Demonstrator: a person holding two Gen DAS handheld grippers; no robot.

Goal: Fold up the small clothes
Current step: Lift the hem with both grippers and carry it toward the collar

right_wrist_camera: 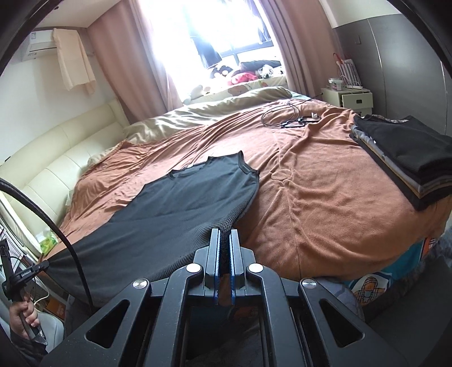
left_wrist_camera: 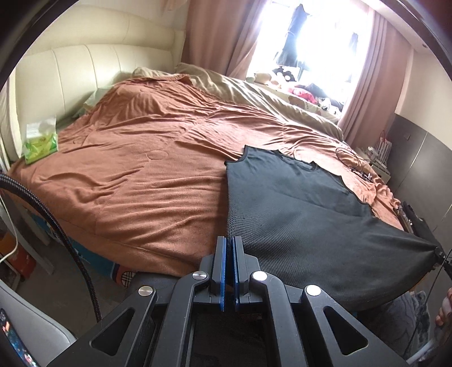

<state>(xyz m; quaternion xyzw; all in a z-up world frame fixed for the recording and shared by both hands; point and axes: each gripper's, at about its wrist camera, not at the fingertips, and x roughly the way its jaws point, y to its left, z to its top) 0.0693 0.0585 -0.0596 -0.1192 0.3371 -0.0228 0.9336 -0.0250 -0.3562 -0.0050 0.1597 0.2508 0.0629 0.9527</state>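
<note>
A dark sleeveless top [left_wrist_camera: 296,203] lies stretched across the near side of a bed, its neck end flat on the orange blanket [left_wrist_camera: 141,158] and its hem lifted off the edge, pulled taut between two grippers. The left gripper [left_wrist_camera: 229,240] is closed tight on one hem corner, mesh fabric pinched between its blue pads; the right gripper [right_wrist_camera: 225,233] is likewise clamped on the other corner, a fold of dark cloth showing between its fingers. In the right wrist view the left gripper appears at the far left edge, a hand [right_wrist_camera: 24,316] around its handle. A stack of folded clothes [right_wrist_camera: 406,158] sits at the bed's right corner, well apart from the top. A coiled cable [right_wrist_camera: 282,115] lies on the blanket farther back, a green tissue pack [left_wrist_camera: 41,141] rests by the cream headboard [left_wrist_camera: 84,67], and pink curtains [left_wrist_camera: 217,36] frame a bright window [right_wrist_camera: 209,25] beyond a beige quilt [right_wrist_camera: 197,113]
</note>
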